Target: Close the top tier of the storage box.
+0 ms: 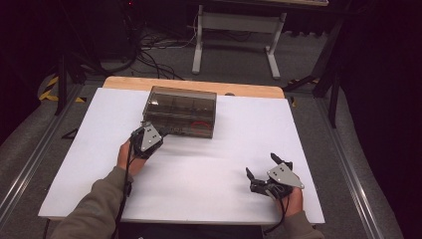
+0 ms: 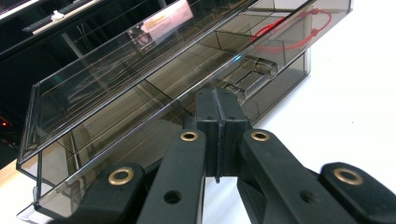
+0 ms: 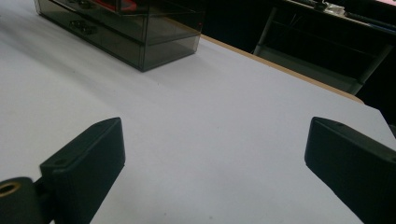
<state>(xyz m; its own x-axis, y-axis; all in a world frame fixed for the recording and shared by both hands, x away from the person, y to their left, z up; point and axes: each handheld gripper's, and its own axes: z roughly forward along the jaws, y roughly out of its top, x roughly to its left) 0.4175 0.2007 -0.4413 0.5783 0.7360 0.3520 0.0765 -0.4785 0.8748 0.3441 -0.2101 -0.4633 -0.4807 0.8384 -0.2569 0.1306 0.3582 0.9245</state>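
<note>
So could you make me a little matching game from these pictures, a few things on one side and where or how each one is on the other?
Things:
1. left gripper
2. right gripper
3. smoky clear box
4. red loop

States:
A. jaws wide apart over bare white table
B. lying inside the box
C. jaws closed, at the box's front
D. standing at the far side of the white table

Pairs: 1-C, 2-A, 3-D, 4-B

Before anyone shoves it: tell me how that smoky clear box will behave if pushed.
The smoky box looks like rigid thin plastic, nearly empty apart from a red loop, so probably light. On the smooth white sheet it would likely slide, not tip, being low and wide.
</note>
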